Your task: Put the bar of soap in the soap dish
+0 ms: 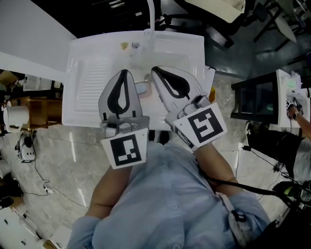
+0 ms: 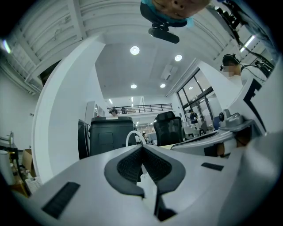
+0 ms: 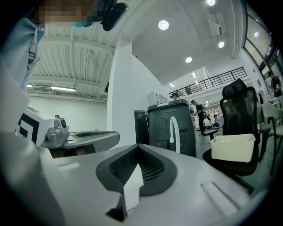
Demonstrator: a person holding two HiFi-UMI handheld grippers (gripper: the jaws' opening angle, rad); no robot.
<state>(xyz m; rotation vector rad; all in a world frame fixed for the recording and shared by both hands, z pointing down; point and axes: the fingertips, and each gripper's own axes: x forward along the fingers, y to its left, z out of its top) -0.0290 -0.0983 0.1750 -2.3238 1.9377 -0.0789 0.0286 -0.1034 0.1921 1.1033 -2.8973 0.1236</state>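
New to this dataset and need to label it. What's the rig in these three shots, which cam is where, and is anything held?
There is no robot here. A person in a blue shirt holds a hand-operated two-jaw gripper in each hand. The cubes with black square markers are part of the grippers.

The head view comes from a camera on the person's head looking down. It shows the left gripper and right gripper above a white sink with a faucet.

The other two pictures come from cameras riding on each gripper, looking along its jaws and level across the room. In both, the jaws are together with nothing between them, so neither gripper holds anything.

A small pale item lies in the basin between the grippers. It is mostly hidden, so I can't tell whether it is the soap or the dish.
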